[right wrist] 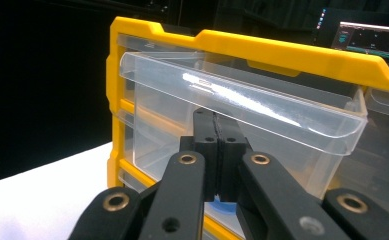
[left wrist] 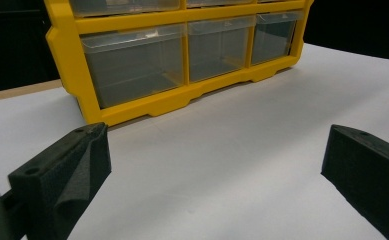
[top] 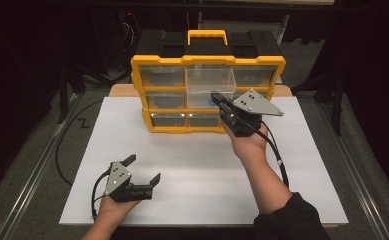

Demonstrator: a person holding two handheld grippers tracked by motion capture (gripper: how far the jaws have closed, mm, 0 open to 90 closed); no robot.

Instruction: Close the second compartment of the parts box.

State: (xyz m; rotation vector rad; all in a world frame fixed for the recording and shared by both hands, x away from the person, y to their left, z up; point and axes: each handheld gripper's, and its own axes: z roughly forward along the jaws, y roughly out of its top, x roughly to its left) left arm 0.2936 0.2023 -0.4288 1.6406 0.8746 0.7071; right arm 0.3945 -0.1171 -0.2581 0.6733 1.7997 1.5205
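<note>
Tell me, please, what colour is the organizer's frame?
Yellow; the organizer's frame shows best in the high view.

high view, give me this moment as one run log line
right gripper: shut, tips at pulled-out clear drawer | left gripper: open, over white sheet | organizer: upright

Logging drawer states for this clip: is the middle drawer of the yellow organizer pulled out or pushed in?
Pulled out. The clear drawer juts forward of the yellow frame, and the right gripper, jaws shut, is at its front.
</note>
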